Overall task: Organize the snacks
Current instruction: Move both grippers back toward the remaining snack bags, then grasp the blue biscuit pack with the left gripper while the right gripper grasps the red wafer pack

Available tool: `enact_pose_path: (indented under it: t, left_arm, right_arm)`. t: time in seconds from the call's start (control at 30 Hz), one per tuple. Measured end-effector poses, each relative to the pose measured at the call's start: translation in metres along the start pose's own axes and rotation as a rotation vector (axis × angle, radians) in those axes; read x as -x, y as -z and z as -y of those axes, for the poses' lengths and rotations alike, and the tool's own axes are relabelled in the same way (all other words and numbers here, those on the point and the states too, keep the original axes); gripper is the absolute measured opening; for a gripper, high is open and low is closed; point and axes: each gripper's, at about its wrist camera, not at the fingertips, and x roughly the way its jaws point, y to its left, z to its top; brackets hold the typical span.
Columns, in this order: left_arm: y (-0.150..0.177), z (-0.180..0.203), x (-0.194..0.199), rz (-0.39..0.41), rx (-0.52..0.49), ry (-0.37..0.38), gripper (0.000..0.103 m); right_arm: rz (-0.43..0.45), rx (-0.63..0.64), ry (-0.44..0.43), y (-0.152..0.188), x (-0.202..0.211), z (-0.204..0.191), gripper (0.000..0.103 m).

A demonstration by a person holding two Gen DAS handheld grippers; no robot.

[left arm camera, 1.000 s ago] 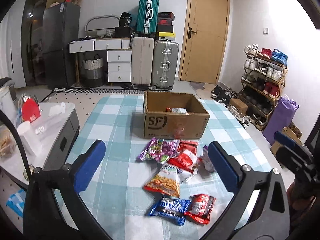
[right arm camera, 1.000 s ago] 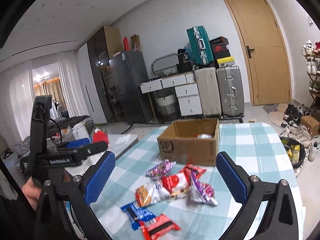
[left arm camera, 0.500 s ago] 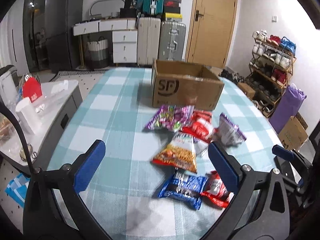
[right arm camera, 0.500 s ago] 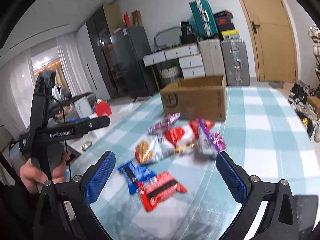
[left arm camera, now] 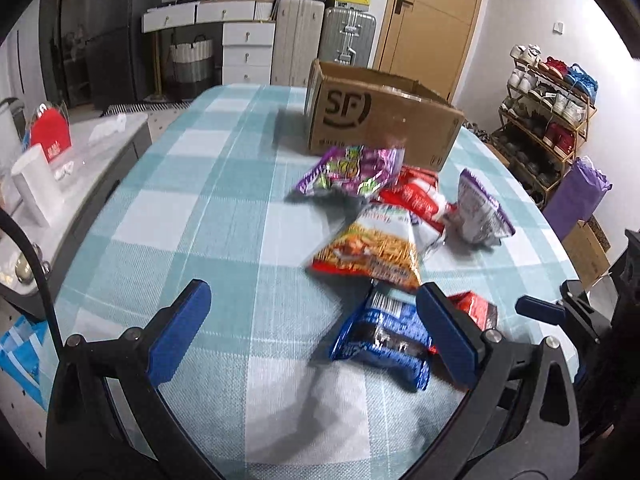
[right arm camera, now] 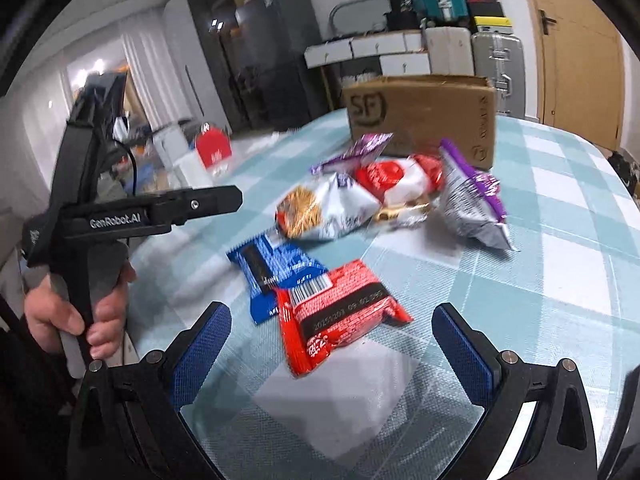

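Note:
Several snack packets lie on the checked tablecloth [left arm camera: 208, 216] in front of an open cardboard box [left arm camera: 380, 124]. My left gripper [left arm camera: 316, 328] is open and empty, low over the cloth, with a blue packet [left arm camera: 384, 336] by its right finger. An orange noodle packet [left arm camera: 372, 248], a purple-green packet [left arm camera: 348, 168] and a silver-purple packet [left arm camera: 480, 212] lie beyond. My right gripper [right arm camera: 332, 348] is open and empty, its fingers either side of a red packet [right arm camera: 336, 312]. The blue packet [right arm camera: 276, 268] lies just behind it, and the box [right arm camera: 420, 116] stands further back.
A low grey side table [left arm camera: 80, 152] with a red box and white cup stands left of the table. A shoe rack [left arm camera: 548, 104] and purple bag [left arm camera: 576, 196] stand at the right. Suitcases, drawers and a door line the far wall.
Both grippers have come down and forward toward the near packets. The right gripper now straddles the red packet; the left sits beside the blue one. Both stay open.

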Motion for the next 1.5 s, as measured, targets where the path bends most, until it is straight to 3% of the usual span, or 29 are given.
enact_pose_path:
  t: [0.13, 0.53, 0.63, 0.7, 0.9, 1.2, 1.5]
  left_arm:
    - [0.006, -0.006, -0.011, -0.026, 0.005, 0.006, 0.102]
    - [0.013, -0.025, -0.024, -0.064, 0.038, 0.018, 0.102]
    - [0.014, -0.026, -0.025, -0.072, 0.043, 0.022, 0.102]
    - [0.015, -0.027, -0.024, -0.071, 0.042, 0.023, 0.102]
    - [0.017, -0.027, -0.025, -0.08, 0.055, 0.031, 0.102]
    - [0.018, -0.018, -0.02, -0.091, 0.037, 0.035, 0.102]
    - [0.018, 0.004, -0.027, -0.152, -0.013, 0.101, 0.102]
  right_arm:
    - [-0.08, 0.031, 0.007, -0.005, -0.019, -0.004, 0.102]
    - [-0.148, 0.1, 0.067, -0.018, -0.046, 0.002, 0.101]
    - [-0.171, 0.135, 0.07, -0.018, -0.051, -0.002, 0.081]
    - [-0.187, 0.141, 0.064, -0.017, -0.054, -0.003, 0.076]
    - [-0.168, 0.132, 0.091, -0.018, -0.053, -0.001, 0.053]
    - [-0.098, -0.028, 0.025, -0.019, -0.04, 0.028, 0.052]
    - [-0.035, -0.161, -0.018, -0.018, -0.028, 0.048, 0.052]
